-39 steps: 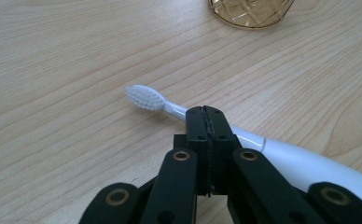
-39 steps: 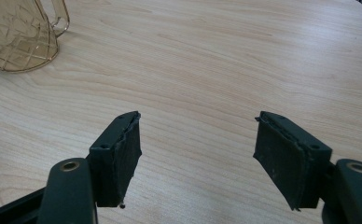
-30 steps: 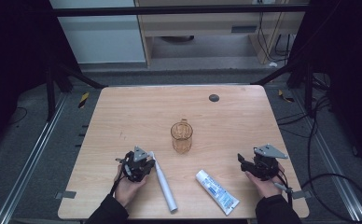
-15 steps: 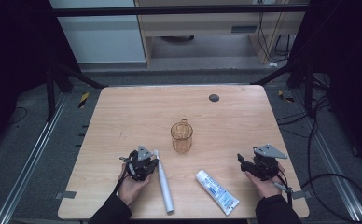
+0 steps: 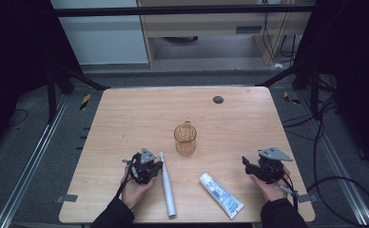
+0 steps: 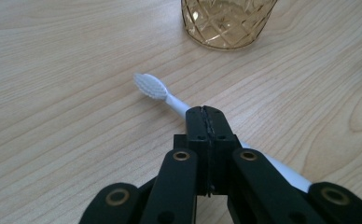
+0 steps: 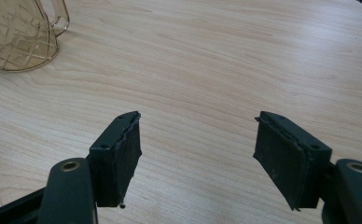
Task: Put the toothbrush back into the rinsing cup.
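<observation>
Left gripper, jaws pressed together, rests beside the white toothbrush on the tabletop; right gripper hovers wide apart, empty.

A: Where's the cup?
B: Mid-table; the brush lies nearer the front edge, to its left, the tube to its right
A: And behind the cup?
B: A disc near the far edge

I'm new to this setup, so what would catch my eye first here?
An amber glass mug stands mid-table. Nearer the person lie a white toothbrush by the shut left gripper and a toothpaste tube toward the open right gripper.
</observation>
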